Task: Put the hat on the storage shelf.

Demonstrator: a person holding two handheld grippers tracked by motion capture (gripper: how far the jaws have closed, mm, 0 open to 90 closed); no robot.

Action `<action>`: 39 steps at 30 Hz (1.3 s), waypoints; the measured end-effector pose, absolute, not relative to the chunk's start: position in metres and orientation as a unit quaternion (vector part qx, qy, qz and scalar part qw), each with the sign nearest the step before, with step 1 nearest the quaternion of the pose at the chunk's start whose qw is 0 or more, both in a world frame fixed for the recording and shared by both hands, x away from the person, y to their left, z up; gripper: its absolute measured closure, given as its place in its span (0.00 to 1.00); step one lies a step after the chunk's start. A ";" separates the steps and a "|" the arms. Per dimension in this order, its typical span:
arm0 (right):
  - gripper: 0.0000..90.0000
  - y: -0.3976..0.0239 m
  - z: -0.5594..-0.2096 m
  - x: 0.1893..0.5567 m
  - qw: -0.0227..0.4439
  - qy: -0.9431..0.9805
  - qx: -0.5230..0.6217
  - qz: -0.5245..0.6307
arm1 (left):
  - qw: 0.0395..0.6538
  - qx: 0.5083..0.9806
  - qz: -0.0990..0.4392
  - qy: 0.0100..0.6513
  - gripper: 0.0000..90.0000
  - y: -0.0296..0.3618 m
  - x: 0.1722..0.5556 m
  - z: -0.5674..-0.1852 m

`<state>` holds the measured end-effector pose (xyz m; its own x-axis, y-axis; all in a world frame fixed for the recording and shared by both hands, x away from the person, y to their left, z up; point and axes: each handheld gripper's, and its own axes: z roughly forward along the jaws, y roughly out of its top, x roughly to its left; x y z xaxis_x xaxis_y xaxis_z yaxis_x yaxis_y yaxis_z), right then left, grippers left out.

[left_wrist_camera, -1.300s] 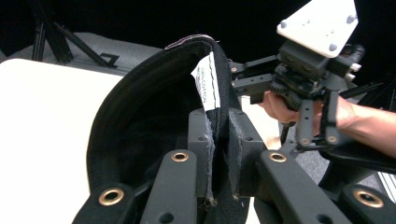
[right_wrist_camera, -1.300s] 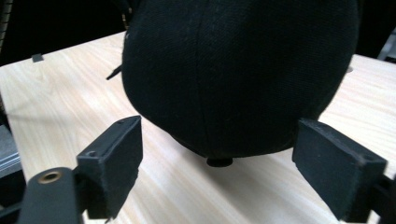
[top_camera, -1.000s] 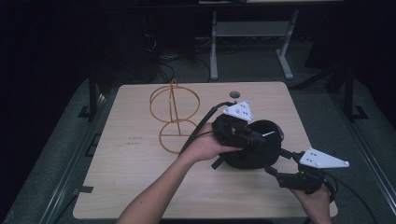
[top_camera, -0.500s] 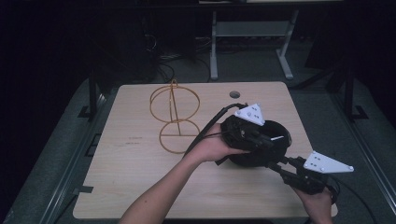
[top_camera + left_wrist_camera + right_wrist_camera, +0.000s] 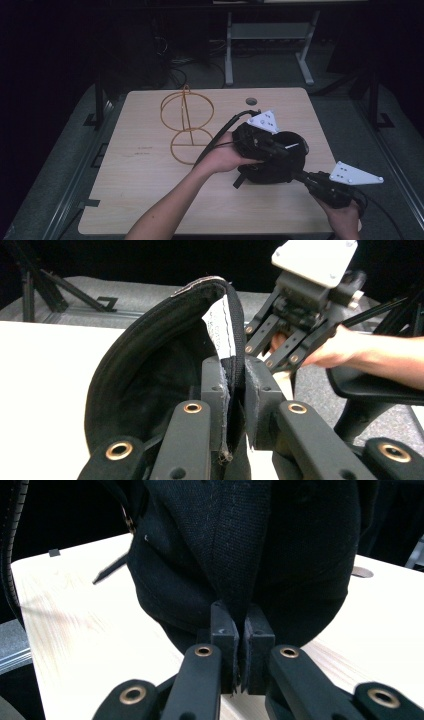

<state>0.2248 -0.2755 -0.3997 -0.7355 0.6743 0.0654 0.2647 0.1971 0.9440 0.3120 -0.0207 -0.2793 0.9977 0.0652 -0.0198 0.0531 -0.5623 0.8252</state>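
Closing right tool (image 5: 239,630) now pinches black cap (image 5: 240,555).

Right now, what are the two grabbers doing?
Left gripper: closed on the black cap's rim.
Right gripper: jaws just closed, pinching a fold of the cap's cloth.

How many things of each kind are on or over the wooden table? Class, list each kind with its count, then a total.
Black fabric cap: 1
Orange wire stand with two rings: 1
Hand-held two-jaw grippers, left gripper and right gripper, both pinching the cap: 2
Total: 4
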 end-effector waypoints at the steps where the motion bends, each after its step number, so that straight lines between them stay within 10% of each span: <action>1: 0.97 -0.276 -0.399 0.224 0.185 0.751 0.313 0.551 | 0.465 0.884 0.007 0.036 0.90 -0.020 0.312 -0.280; 39: 0.97 -0.306 -0.369 0.235 0.150 0.754 0.338 0.543 | 0.445 0.891 0.050 0.078 0.68 0.048 0.304 -0.298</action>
<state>0.2354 -0.3065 -0.3688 -0.7264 0.6727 0.1411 0.3472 0.1820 0.9200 0.3035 0.0482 -0.2983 0.9829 0.1833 0.0192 0.0948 -0.5918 0.8005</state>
